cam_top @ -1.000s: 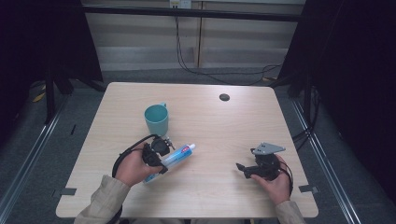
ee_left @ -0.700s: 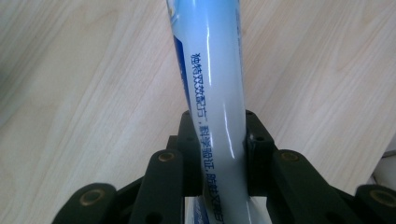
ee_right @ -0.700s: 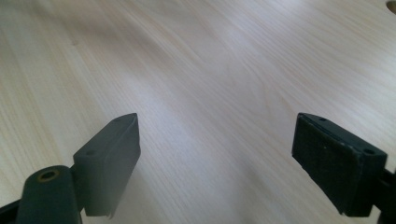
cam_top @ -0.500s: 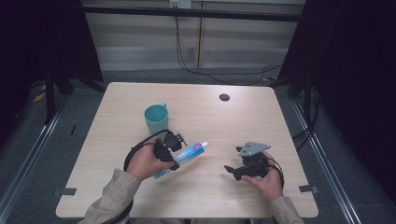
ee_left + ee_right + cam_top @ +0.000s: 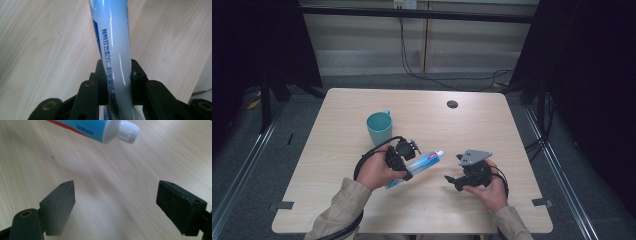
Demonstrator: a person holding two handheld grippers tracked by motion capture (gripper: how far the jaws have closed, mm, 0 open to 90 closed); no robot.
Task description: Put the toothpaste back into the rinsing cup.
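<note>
Movement: both tools are drawing closer together over the front middle of the surface than half a second ago.
Left tool: pinching the toothpaste tube across its body, cap pointing at the right tool.
Right tool: jaws standing spread, tube's white cap hanging just ahead of them.
Surface: pale wood, carrying a teal cup beyond the left tool and a dark disc farther back.
Room: dim, with cables trailing behind.

teal mug, small dark disc, wooden table
</note>
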